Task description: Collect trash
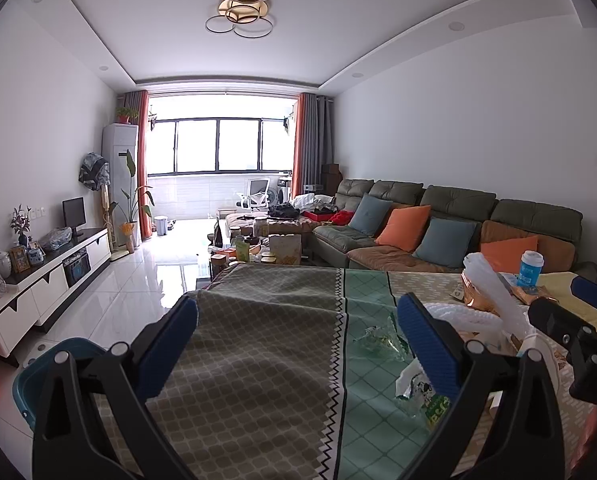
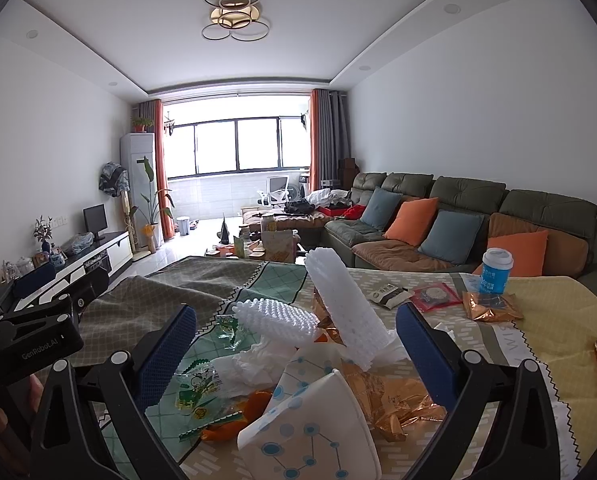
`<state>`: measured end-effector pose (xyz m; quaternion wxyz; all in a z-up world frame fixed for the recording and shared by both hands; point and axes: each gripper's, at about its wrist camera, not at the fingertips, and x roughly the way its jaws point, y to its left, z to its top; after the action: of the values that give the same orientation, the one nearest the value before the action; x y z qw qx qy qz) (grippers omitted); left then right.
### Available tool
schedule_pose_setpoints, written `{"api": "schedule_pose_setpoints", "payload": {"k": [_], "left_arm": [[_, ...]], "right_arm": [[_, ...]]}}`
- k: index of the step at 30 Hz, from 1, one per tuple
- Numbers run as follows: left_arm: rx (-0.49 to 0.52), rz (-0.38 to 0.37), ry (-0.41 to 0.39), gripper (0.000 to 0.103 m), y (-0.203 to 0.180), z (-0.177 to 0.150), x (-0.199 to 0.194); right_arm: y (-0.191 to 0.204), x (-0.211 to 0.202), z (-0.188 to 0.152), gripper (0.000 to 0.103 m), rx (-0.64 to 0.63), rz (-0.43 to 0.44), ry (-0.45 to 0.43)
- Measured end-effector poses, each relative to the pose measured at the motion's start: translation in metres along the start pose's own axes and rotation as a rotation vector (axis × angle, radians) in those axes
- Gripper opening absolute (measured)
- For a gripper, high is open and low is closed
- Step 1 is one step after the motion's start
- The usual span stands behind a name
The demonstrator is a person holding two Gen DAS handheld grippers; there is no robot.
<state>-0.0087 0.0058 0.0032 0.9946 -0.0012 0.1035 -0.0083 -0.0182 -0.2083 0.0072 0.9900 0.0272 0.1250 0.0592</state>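
both jaws stand wide and hold nothing. the right gripper (image 2: 296,336) hovers over a trash pile on the tablecloth (image 2: 546,320): white foam nets (image 2: 346,312), a crushed paper cup (image 2: 314,428), gold foil wrappers (image 2: 394,404), green wrappers (image 2: 194,388). the left gripper (image 1: 298,336) is over bare cloth, beside a teal bin (image 1: 30,384).

Your trash pile sits near: two white foam nets (image 2: 338,316), one leaning upright, crumpled gold foil (image 2: 394,400), green wrappers (image 2: 196,388), orange peel (image 2: 254,400), a flattened dotted paper cup (image 2: 314,432).
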Motion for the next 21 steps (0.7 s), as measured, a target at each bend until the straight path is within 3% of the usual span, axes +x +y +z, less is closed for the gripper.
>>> {"api": "schedule_pose_setpoints", "payload": {"k": [21], "left_arm": [[-0.004, -0.004, 0.006, 0.1, 0.0004, -0.0038, -0.0001]], "right_arm": [[0.0002, 0.0003, -0.0002, 0.099, 0.007, 0.002, 0.005]]}}
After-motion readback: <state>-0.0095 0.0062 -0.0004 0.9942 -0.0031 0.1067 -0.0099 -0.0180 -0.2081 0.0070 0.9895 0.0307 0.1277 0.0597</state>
